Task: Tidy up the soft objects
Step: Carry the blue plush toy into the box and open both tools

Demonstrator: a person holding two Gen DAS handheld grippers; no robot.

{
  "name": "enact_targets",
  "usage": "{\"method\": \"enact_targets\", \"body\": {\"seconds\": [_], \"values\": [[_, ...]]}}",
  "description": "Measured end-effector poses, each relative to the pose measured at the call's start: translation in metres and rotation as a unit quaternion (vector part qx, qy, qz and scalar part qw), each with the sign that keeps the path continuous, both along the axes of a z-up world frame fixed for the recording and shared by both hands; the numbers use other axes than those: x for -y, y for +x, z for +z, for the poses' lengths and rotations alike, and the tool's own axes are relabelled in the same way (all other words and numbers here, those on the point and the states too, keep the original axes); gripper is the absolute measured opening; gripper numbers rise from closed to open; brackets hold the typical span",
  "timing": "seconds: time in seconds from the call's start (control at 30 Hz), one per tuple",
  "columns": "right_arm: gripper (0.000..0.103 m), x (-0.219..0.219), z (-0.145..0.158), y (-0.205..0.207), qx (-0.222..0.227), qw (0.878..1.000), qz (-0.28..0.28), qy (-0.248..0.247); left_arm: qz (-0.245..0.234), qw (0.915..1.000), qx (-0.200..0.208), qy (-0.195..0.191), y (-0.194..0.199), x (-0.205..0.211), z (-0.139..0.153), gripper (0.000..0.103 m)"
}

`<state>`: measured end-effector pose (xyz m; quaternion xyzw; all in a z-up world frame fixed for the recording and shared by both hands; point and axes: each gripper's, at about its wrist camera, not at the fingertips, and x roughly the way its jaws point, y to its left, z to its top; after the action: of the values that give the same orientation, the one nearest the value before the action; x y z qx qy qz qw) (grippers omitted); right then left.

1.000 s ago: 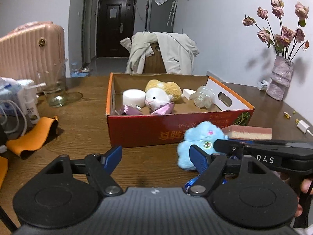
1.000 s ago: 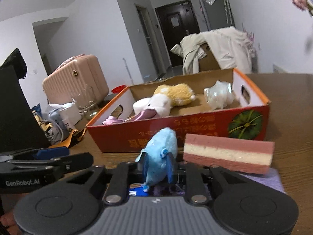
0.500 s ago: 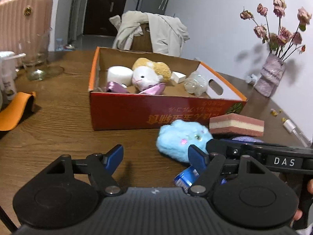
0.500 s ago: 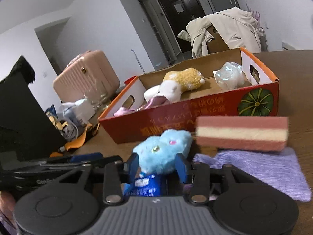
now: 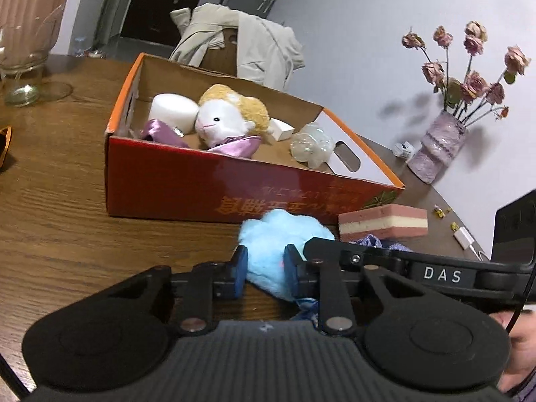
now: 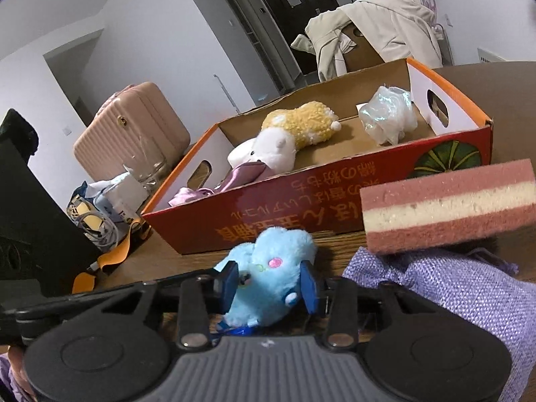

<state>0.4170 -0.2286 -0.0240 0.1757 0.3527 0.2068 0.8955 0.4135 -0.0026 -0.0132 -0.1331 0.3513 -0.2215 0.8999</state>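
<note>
A: What sort of room was it, and what carried the things?

B: A white-walled room with a dark door at the back. A wooden bench [image 5: 60, 207] carried everything, and a red cardboard box [image 5: 201, 184] stood on it with its top open.

A: What lay in the box?

B: A white and yellow plush animal [image 5: 227, 117], a white roll [image 5: 172, 110] just beside it, some purple satin cloth [image 5: 164, 132] against the near wall, and a crinkled clear bag [image 5: 311, 145] towards the end with the hand hole.

A: And the blue one?

B: The blue plush toy [image 6: 271, 274] lay on the bench outside the box, just in front of its red near wall. Both tools were on it at once.

A: How did they stand?

B: The left tool [image 5: 264, 273] had just been closing, and its blue pads pressed into the toy's fur from either side. The right tool [image 6: 269, 284] had also been narrowing, and its pads sat against the toy's flanks, clenched on it. In the left wrist view the right tool's dark arm crossed in from the right, touching the left one's finger.

A: Anything close by?

B: A pink and cream layered sponge [image 6: 449, 204] sat right of the toy, resting on a lilac woven pouch [image 6: 452, 288]. Under the toy a bit of blue packaging showed, too hidden to name. A vase of dried roses [image 5: 439, 147] stood well apart near the wall.
</note>
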Motion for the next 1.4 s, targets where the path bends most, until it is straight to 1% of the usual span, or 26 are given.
{"method": "enact_targets", "body": {"seconds": [0.07,0.13,0.17,0.23,0.27,0.37,0.43,0.5,0.53,0.67,0.77,0.87,0.97,1.17,1.27,1.33,1.4], "values": [[0.026,-0.002,0.002,-0.003,0.008,1.000,0.001,-0.006,-0.004,1.0000,-0.001,0.001,-0.001,0.000,0.001,0.023],[0.024,-0.002,0.005,-0.004,0.012,1.000,0.004,-0.008,0.000,0.9999,-0.004,0.010,-0.002,-0.005,0.003,0.024],[0.024,-0.002,0.004,-0.004,0.010,1.000,0.004,-0.007,0.013,0.9997,-0.001,0.021,-0.002,-0.007,0.004,0.033],[0.024,-0.002,0.003,-0.004,0.008,1.000,-0.003,-0.013,0.039,0.9985,0.000,0.038,0.001,-0.013,0.003,0.045],[0.024,-0.001,0.003,-0.003,0.008,1.000,-0.003,-0.009,0.043,0.9985,-0.008,0.035,0.005,-0.015,0.001,0.044],[0.024,-0.001,0.002,-0.003,0.008,1.000,-0.002,-0.007,0.027,0.9992,-0.027,-0.014,0.014,-0.020,-0.004,0.044],[0.024,0.000,0.001,-0.002,0.007,1.000,-0.002,-0.004,0.014,0.9982,-0.040,-0.043,0.019,-0.020,-0.008,0.044],[0.025,0.001,-0.002,-0.001,0.004,1.000,0.000,0.005,-0.006,0.9961,-0.055,-0.068,0.021,-0.018,-0.013,0.045],[0.025,0.002,-0.003,0.000,0.001,1.000,0.002,0.010,-0.004,0.9955,-0.059,-0.074,0.020,-0.018,-0.016,0.046],[0.024,0.004,-0.005,0.001,-0.002,1.000,0.005,0.020,0.000,0.9964,-0.048,-0.070,0.016,-0.014,-0.014,0.044],[0.024,0.000,0.002,-0.006,0.008,1.000,0.012,0.013,0.007,0.9978,-0.028,-0.061,0.005,-0.013,-0.003,0.044],[0.024,-0.004,0.018,-0.023,0.030,0.999,0.015,0.004,0.014,0.9989,-0.005,-0.045,-0.017,-0.010,0.015,0.044],[0.024,-0.006,0.032,-0.043,0.047,0.999,0.018,0.008,0.019,0.9991,0.023,-0.030,-0.047,-0.005,0.032,0.043],[0.024,-0.001,0.055,-0.087,0.078,0.997,0.010,-0.001,0.005,0.9986,0.037,-0.037,-0.078,0.002,0.055,0.043],[0.024,0.007,0.066,-0.095,0.087,0.996,0.003,0.010,0.000,0.9982,0.050,-0.033,-0.081,0.009,0.069,0.042],[0.024,0.013,0.074,-0.092,0.093,0.996,-0.002,0.012,-0.004,0.9980,0.051,-0.037,-0.074,0.013,0.078,0.042],[0.024,0.019,0.084,-0.083,0.102,0.995,-0.007,0.011,-0.009,0.9978,0.053,-0.040,-0.058,0.018,0.088,0.042]]}}
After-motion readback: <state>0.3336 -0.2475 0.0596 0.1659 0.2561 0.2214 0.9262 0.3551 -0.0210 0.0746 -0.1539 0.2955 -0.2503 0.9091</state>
